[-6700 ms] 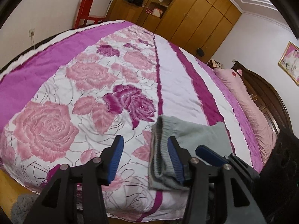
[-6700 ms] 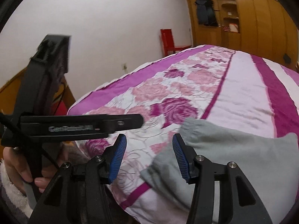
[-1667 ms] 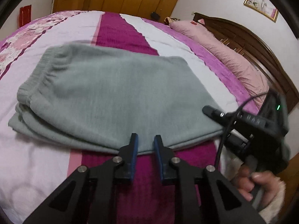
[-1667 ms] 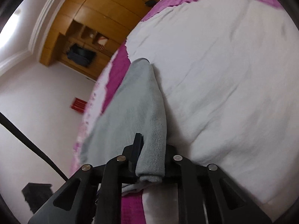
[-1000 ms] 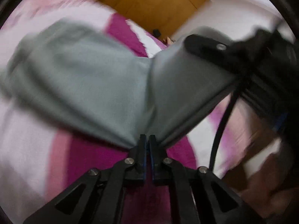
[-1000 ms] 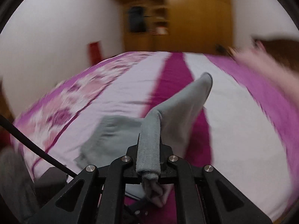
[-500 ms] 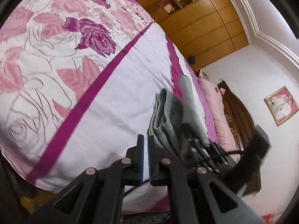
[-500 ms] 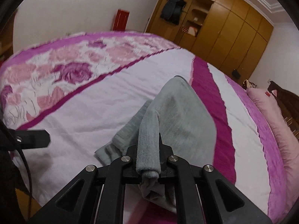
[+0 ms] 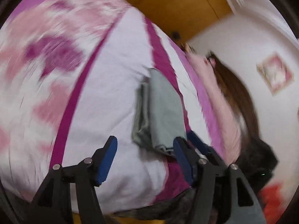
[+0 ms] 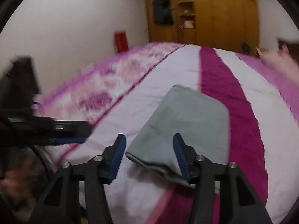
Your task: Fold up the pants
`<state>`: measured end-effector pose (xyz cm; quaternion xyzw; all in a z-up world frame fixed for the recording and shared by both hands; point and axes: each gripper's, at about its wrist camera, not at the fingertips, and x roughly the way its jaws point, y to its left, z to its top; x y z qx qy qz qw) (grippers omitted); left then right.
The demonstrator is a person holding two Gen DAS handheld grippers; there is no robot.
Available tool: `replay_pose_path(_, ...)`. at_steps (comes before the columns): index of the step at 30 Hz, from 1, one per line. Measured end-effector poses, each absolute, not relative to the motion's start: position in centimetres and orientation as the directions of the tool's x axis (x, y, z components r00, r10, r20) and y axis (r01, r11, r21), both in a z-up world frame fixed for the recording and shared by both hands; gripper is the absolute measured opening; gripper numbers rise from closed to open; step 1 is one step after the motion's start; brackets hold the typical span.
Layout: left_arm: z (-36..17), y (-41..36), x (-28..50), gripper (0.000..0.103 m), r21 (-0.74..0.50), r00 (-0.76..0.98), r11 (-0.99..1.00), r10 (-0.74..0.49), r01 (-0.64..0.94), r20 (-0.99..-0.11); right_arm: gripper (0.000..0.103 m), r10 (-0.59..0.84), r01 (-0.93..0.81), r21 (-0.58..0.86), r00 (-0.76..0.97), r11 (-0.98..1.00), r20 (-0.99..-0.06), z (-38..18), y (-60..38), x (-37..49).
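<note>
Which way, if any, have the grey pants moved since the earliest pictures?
Yes: the grey pants now lie beside the magenta stripe, away from the rose print.

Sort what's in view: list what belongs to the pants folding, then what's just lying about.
Job:
grey pants, folded, lying on the bed cover
left gripper, open, nothing between its fingers
right gripper, open, just let go

Lying about:
pink pillow
red chair
wardrobe
framed picture

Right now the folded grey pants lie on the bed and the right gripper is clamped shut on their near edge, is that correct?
Not quite. The right gripper is open: the right wrist view shows its jaws, which have just been opening, apart and off the cloth. The folded grey pants do lie on the bed.
</note>
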<state>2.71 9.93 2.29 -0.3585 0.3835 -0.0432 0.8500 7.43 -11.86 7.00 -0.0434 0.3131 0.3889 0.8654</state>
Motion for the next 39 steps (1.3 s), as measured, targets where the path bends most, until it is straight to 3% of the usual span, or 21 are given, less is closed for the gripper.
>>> replay_pose_path(3, 4.0, 8.1, 6.5, 0.065, -0.571, 0.684, 0.814, -0.358, -0.104, -0.636, 0.056, 0.649, -0.635, 0.241, 0.551, 0.734, -0.524, 7.1, -16.7, 8.5)
replay_pose_path(5, 3.9, 7.5, 9.2, 0.062, -0.561, 0.66, 0.822, -0.372, -0.092, -0.653, 0.056, 0.612, -0.564, 0.278, 0.579, 0.778, -0.539, 5.9, -19.3, 9.8)
replay_pose_path(8, 2.6, 7.0, 12.2, 0.043, -0.565, 0.597, 0.817, -0.401, -0.11, -0.695, 0.056, 0.602, -0.462, 0.388, 0.577, 0.798, -0.552, 3.3, -22.7, 11.2)
replay_pose_path(9, 2.1, 6.8, 13.1, 0.042, -0.559, 0.574, 0.82, -0.399, -0.127, -0.716, 0.056, 0.607, -0.439, 0.419, 0.573, 0.795, -0.55, 2.5, -23.5, 11.5)
replay_pose_path(16, 0.2, 6.5, 15.6, 0.042, -0.554, 0.546, 0.817, -0.396, -0.158, -0.739, 0.056, 0.621, -0.349, 0.522, 0.554, 0.778, -0.554, -0.3, -27.0, 12.7)
replay_pose_path(23, -1.6, 7.8, 16.9, 0.041, -0.555, 0.539, 0.806, -0.38, -0.206, -0.752, 0.056, 0.622, -0.38, 0.496, 0.546, 0.781, -0.561, -0.2, -26.0, 12.4)
replay_pose_path(27, -1.1, 8.5, 16.3, 0.019, -0.581, 0.575, 0.789, -0.384, -0.202, -0.722, 0.056, 0.614, -0.402, 0.465, 0.558, 0.789, -0.558, 0.0, -25.2, 11.6)
replay_pose_path(31, 0.3, 7.7, 16.0, 0.02, -0.558, 0.598, 0.812, -0.365, -0.17, -0.713, 0.056, 0.599, -0.462, 0.383, 0.574, 0.8, -0.559, 0.4, -23.4, 10.3)
replay_pose_path(33, 0.1, 7.2, 16.8, 0.03, -0.56, 0.572, 0.815, -0.39, -0.152, -0.722, 0.056, 0.594, -0.487, 0.348, 0.571, 0.801, -0.567, 0.4, -22.4, 9.9)
replay_pose_path(34, -0.4, 7.1, 17.3, 0.03, -0.552, 0.552, 0.82, -0.393, -0.151, -0.735, 0.056, 0.597, -0.499, 0.34, 0.566, 0.797, -0.569, 0.3, -22.1, 9.7)
replay_pose_path(36, -1.3, 7.5, 17.9, 0.025, -0.537, 0.528, 0.824, -0.38, -0.179, -0.759, 0.056, 0.601, -0.518, 0.327, 0.553, 0.79, -0.577, 0.2, -21.5, 9.4)
replay_pose_path(39, -0.6, 8.2, 17.8, 0.016, -0.59, 0.551, 0.787, -0.416, -0.181, -0.723, 0.056, 0.58, -0.533, 0.274, 0.574, 0.8, -0.578, 0.5, -20.8, 8.6)
